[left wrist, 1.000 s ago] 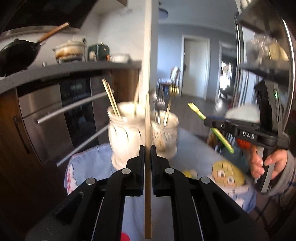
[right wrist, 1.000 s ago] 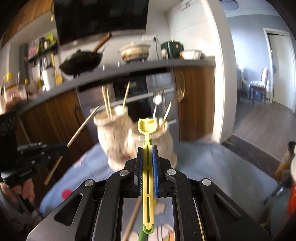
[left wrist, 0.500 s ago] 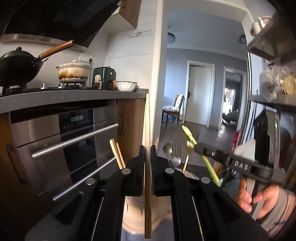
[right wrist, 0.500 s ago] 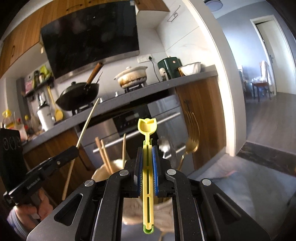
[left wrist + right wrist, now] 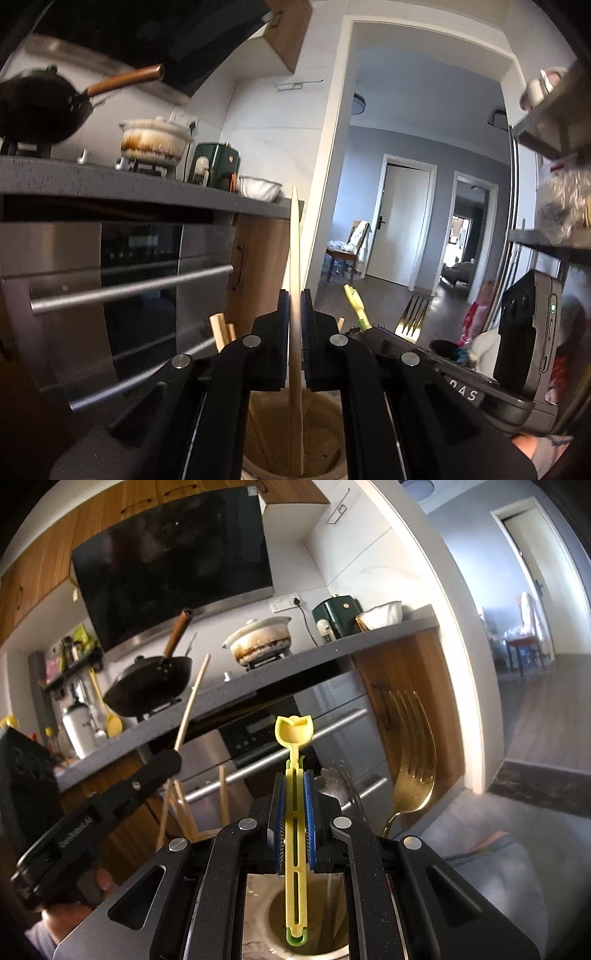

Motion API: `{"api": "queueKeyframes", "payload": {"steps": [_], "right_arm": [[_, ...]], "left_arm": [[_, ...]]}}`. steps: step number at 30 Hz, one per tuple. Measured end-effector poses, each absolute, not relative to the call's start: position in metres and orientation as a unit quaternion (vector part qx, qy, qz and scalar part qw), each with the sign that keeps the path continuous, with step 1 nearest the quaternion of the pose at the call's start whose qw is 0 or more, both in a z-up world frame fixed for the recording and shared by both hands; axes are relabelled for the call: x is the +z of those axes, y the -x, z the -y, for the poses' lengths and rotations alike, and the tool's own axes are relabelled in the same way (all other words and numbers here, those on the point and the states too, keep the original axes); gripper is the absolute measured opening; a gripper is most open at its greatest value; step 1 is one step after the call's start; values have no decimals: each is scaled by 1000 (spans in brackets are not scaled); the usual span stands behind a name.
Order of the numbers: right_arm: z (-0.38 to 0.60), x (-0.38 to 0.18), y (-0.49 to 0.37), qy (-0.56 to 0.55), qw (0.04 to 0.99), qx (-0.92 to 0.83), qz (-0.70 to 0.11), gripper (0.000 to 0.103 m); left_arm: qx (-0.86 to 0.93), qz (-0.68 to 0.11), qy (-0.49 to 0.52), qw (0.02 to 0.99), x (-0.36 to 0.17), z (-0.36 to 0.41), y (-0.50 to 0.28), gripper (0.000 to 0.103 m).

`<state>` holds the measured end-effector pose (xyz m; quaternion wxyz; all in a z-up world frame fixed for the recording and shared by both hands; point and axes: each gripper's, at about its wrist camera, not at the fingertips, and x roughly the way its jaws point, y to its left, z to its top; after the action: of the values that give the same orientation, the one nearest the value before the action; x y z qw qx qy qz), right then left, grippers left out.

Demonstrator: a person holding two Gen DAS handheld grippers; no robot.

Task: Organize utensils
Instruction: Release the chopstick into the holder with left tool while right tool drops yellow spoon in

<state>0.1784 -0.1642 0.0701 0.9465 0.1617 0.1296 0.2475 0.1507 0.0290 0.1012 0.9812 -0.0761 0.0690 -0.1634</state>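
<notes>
Left wrist view first: the left gripper (image 5: 294, 317) is pinched tight on a single wooden chopstick (image 5: 294, 258), held upright with its lower end dipping into the mouth of the cream chopstick holder (image 5: 332, 461) right underneath, where a couple more chopsticks (image 5: 221, 330) already poke out to the left of that holder. Behind the holder you get the oven front (image 5: 129, 288), and above it the countertop (image 5: 110, 184) with a black wok (image 5: 40, 107) and a stained white pot (image 5: 155, 142); a doorway into a grey hall sits off to the right. Compared with a second ago the camera has tipped up and come in over the holder, so the blue cloth has dropped out of sight. Right wrist view: the right gripper (image 5: 294, 812) is clamped on a yellow kids' spoon (image 5: 294, 812), handle end hanging over the second holder (image 5: 332, 949) below, with a gold fork (image 5: 412, 771) standing in it just right. The left gripper (image 5: 110, 805) shows left of that holder, chopstick (image 5: 192, 701) angled up. Same shift here: closer in, holder now under the fingers.
</notes>
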Motion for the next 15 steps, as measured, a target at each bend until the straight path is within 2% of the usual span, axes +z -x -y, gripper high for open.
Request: {"api": "queueKeyframes", "payload": {"steps": [5,15], "right_arm": [[156,64,-177,-126,961,219,-111,11],[145,50,-165,-60,968,212,-121,11]], "left_arm": [[-158,-52,65,984,96,-25,-145,6],[-151,-75,53,984,78,-24,-134,6]]}}
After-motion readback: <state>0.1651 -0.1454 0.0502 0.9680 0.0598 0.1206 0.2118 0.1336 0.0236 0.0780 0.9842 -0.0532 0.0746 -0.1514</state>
